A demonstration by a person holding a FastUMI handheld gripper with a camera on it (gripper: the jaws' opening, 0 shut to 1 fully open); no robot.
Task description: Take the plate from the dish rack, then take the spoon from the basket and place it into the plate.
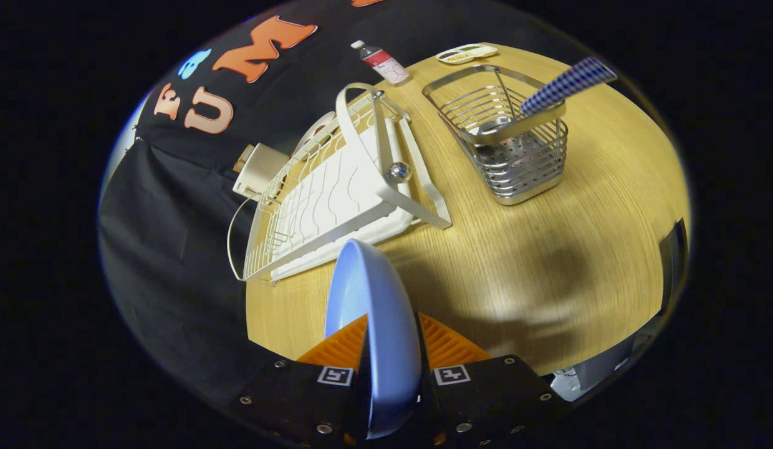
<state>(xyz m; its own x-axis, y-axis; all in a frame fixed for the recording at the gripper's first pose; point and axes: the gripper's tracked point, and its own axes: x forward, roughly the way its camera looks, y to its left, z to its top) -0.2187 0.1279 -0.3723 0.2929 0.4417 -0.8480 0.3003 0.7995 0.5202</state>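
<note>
Plate [377, 324] on edge, clamped between tool [391, 352] fingers

Bottle [383, 62] lying beyond rack, flat packet [465, 54] nearby, on wooden table [548, 268].

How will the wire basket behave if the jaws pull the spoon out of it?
The wire basket looks light and stands free, so it may slide or tip. The spoon leans on its rim, adding leverage. The gripper is shut on the plate.
</note>
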